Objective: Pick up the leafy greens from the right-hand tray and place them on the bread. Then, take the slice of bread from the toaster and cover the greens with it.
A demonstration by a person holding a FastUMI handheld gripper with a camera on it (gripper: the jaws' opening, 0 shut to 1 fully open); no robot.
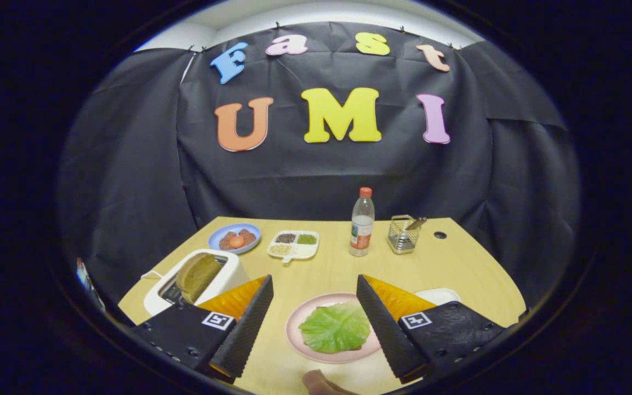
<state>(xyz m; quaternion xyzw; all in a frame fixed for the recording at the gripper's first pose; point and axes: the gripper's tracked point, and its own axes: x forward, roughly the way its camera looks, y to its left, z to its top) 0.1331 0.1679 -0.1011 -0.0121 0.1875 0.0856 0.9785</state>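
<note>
A green leaf (334,327) lies spread on a pink plate (300,315), covering what is under it; a brown edge shows at its right side. The plate sits between and just ahead of my fingers. My gripper (313,315) is open, its fingers wide apart with nothing held. A white toaster (195,281) stands beyond the left finger, with a brown bread slice (197,274) sticking up out of its slot. A white tray (439,295) peeks out behind the right finger.
At the back of the wooden table (327,271) stand a blue plate with food (234,238), a white divided dish (293,244), a plastic bottle (361,223) and a wire basket (404,234). A brown object (321,382) lies at the near edge.
</note>
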